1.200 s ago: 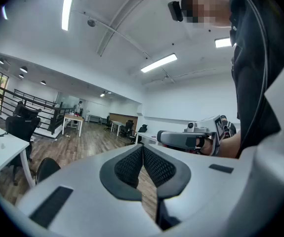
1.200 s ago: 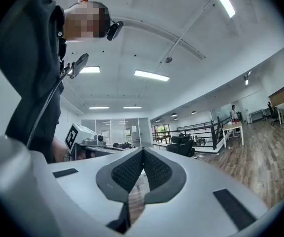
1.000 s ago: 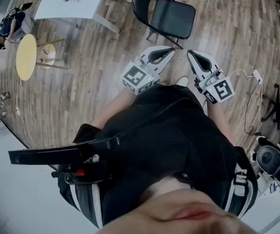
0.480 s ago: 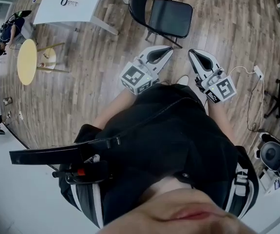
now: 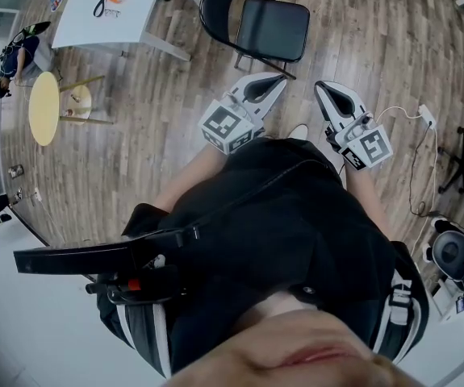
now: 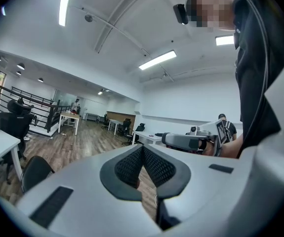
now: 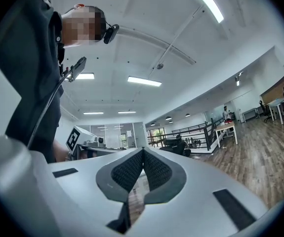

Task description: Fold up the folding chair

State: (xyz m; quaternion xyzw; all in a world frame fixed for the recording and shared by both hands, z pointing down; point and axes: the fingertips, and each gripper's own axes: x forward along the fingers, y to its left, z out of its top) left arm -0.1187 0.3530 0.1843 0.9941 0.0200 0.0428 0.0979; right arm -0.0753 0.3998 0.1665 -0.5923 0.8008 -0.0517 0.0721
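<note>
since a moment ago the folding chair (image 5: 273,29) and the white table (image 5: 110,10) have slid leftward across the head view, while both tools keep almost the same spot in the frame. we read that as our whole body shifting sideways with the hands carried along, not as a reach toward the chair. for the task it means little yet: the chair stands open on the wooden floor (image 5: 175,127), seat flat and backrest up, untouched, and folding has not begun.

the chair sits ahead of the left gripper (image 5: 280,83), just beyond its tips and a little to its inner side. from the right gripper (image 5: 320,89) it lies ahead and off to the left, well apart from its tips.

both hands are held out in front of the torso, tools pointing level and forward, the two angled slightly toward each other — marker cubes trailing behind. in each gripper view the ribbed pads meet at the tip with nothing between them, so both tools are fully closed and empty. they will likely need to part before either can take the seat edge or the frame.
</note>
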